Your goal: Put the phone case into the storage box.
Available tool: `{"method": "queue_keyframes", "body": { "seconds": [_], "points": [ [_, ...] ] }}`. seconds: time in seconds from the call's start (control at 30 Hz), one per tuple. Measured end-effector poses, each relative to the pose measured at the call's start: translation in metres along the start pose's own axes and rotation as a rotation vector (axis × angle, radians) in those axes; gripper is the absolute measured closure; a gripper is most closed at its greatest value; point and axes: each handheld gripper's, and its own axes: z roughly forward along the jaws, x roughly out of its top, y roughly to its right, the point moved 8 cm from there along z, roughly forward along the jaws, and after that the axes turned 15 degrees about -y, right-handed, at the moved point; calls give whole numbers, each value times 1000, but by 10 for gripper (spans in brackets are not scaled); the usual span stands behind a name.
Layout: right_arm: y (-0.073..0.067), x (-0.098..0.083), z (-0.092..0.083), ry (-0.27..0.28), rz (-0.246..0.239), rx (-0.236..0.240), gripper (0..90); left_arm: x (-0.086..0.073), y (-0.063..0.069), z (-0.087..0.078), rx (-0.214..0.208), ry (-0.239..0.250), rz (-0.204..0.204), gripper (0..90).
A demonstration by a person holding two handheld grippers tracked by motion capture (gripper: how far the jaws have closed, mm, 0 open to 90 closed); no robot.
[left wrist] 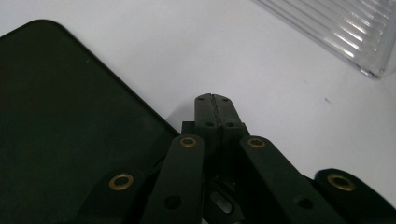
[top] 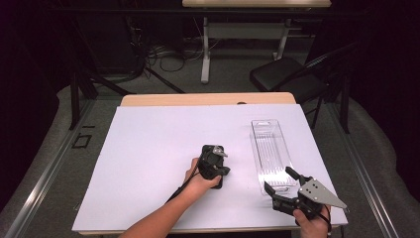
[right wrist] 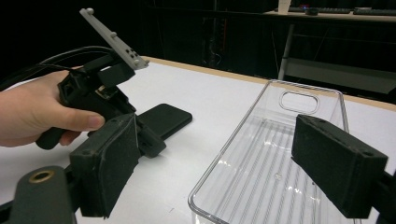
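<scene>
Two grippers at work over a white table cover [top: 148,148]. Right gripper [top: 281,179] nearest, at the table's near right edge, held in the person's right hand [top: 312,223]; jaws spread wide, nothing between the pads. In its own view the open jaws frame the near end of a clear plastic bin [right wrist: 280,154], pads apart from its walls. Bin lies lengthwise on the right part of the table, ribbed floor, a slot handle cut in its far end.

Left gripper [left wrist: 215,105] farther in, near the table's middle, in the left hand [top: 198,181]. Jaws pressed together, nothing pinched. Its tip sits low over the cover, just beside a flat black slab, phone-like [left wrist: 60,121]; cannot tell whether it touches. Slab rests flat on the cover, left of the bin and apart from it.

Beyond the table: a dark folding chair [top: 287,74] and a desk frame [top: 247,34].
</scene>
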Motion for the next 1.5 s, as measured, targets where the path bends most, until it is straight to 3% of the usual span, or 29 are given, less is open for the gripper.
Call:
{"method": "queue_keyframes", "body": {
  "seconds": [0.93,1.23,1.5],
  "points": [
    [-2,-2,-1,-10,-6,-2,140,-49,-19,-25,53,4,-28,900],
    [-1,-2,-1,-9,-5,-3,140,-60,-35,-33,77,10,-62,900],
    [-1,-2,-1,-11,-7,-5,140,-62,-37,-34,71,12,-68,900]
  ]
}}
